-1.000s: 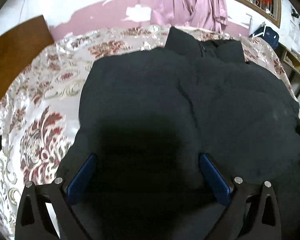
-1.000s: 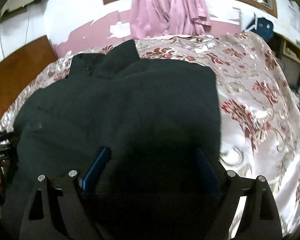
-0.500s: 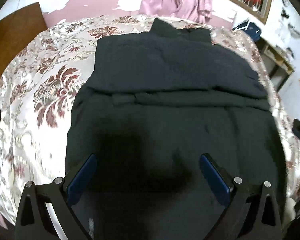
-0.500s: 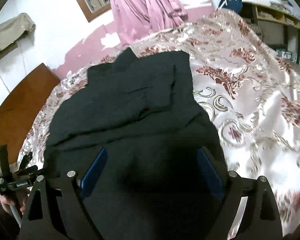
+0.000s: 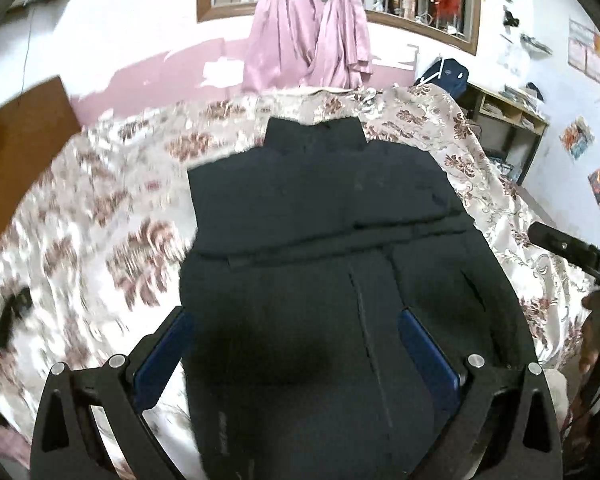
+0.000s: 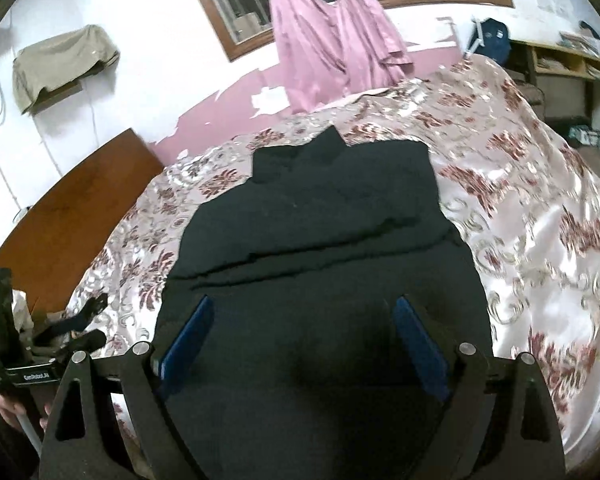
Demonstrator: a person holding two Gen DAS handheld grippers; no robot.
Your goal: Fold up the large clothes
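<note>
A large black jacket (image 5: 332,248) lies on the floral bedspread (image 5: 100,216), collar at the far end, sleeves folded across its upper half; it also shows in the right wrist view (image 6: 324,264). My left gripper (image 5: 296,328) is open and empty, raised above the jacket's near hem. My right gripper (image 6: 304,320) is open and empty, also raised above the near part of the jacket. The other gripper's handle shows at the right edge of the left wrist view (image 5: 572,252) and at the left edge of the right wrist view (image 6: 4,344).
The bedspread (image 6: 540,240) reaches to the wall, where pink curtains (image 5: 312,32) hang under a window. A wooden headboard (image 6: 72,208) stands at left. A shelf unit (image 5: 508,120) with a dark bag (image 5: 448,76) stands at right. A dark object (image 5: 12,312) lies on the bed.
Both grippers have pulled back and risen from the jacket, staying open. The view has tilted up, so the whole jacket, the wall and the window now show.
</note>
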